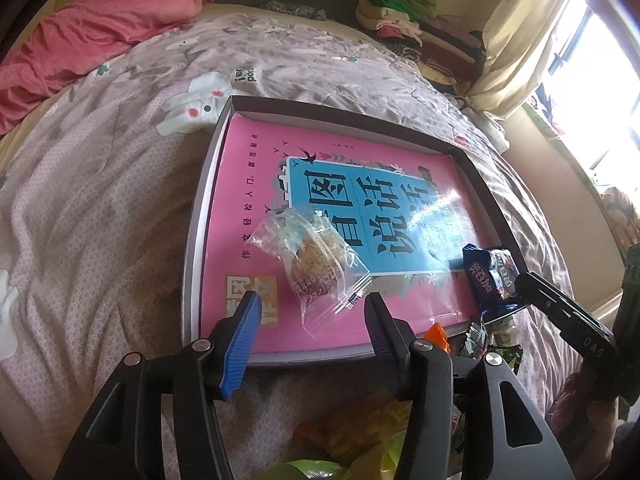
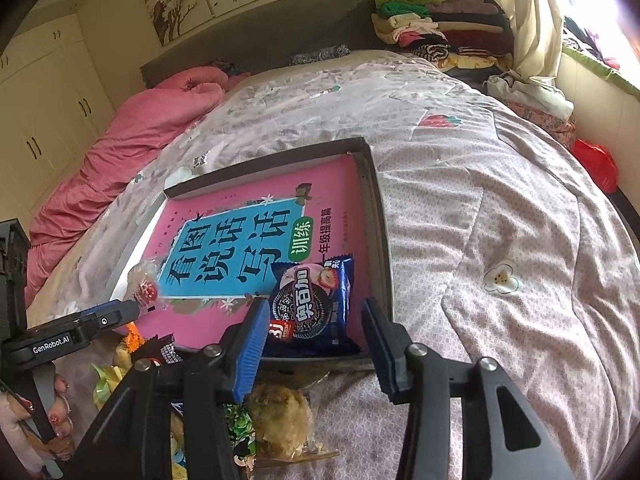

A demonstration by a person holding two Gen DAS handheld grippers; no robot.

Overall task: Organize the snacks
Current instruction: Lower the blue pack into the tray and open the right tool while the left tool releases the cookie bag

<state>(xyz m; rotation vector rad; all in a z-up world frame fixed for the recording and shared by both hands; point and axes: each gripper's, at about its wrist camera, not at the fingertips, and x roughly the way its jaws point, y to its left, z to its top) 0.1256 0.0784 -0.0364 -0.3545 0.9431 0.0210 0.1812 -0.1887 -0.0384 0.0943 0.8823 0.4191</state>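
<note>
A shallow dark box (image 1: 192, 240) lies on the bed with a pink book (image 1: 248, 160) as its floor. A pastry in a clear wrapper (image 1: 316, 264) rests on the book, its near corner between the blue pads of my left gripper (image 1: 313, 304), which is open and does not press on it. A blue cookie packet (image 2: 312, 300) lies in the box's (image 2: 380, 240) near right corner. My right gripper (image 2: 315, 308) is open around the packet's near end, with neither pad pressing on it. The same cookie packet (image 1: 494, 272) shows at the right of the left wrist view.
A heap of loose snacks (image 1: 360, 432) lies on the quilt just in front of the box, among them another wrapped pastry (image 2: 280, 420). A pink blanket (image 1: 80, 40) is bunched at the far left and folded clothes (image 1: 400, 12) are stacked at the headboard. A person's hand (image 2: 52, 420) grips the left tool.
</note>
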